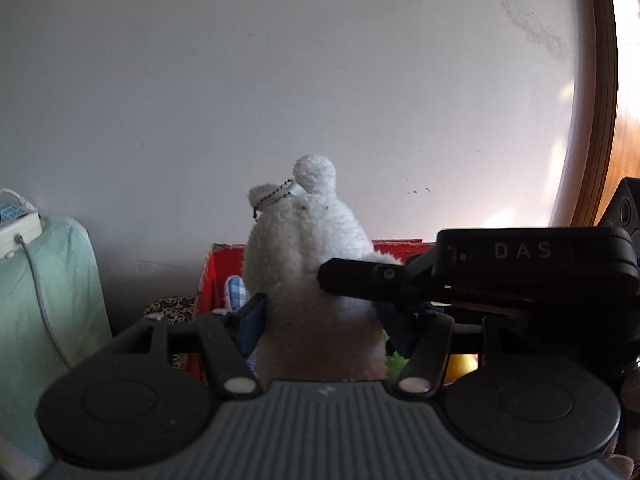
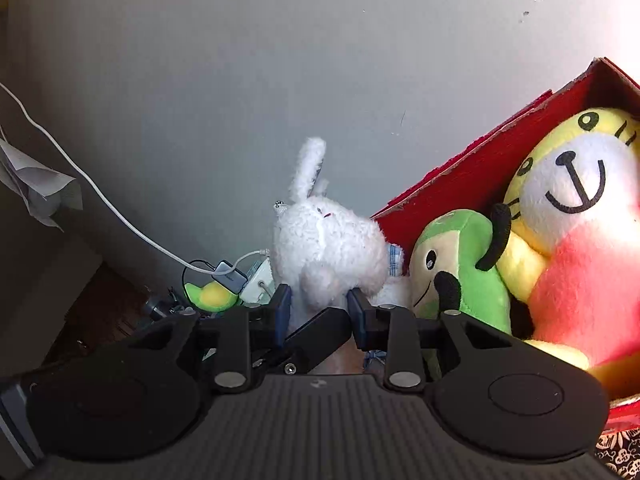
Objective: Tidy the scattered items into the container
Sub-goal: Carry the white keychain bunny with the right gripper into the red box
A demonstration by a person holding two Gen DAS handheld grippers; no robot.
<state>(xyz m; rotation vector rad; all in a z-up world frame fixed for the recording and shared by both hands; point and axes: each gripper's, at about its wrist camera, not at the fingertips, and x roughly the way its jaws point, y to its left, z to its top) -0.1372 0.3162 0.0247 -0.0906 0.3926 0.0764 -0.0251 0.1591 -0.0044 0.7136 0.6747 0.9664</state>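
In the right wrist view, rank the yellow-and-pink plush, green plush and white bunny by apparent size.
1. yellow-and-pink plush
2. white bunny
3. green plush
Bunny and green plush look close; the bunny sits nearer, in the right gripper, so that order is unsure.

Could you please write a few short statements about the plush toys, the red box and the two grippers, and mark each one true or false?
1. Both grippers are closed on the white plush rabbit. True: the left gripper and the right gripper each clamp its body.
2. The red box holds no toys. False: a green plush and a yellow and pink plush lie in it.
3. The rabbit carries a ball chain. True.
4. The rabbit lies flat in the box. False: it is held upright in front of the box.
5. The wall behind is bright blue. False: it is plain whitish grey.
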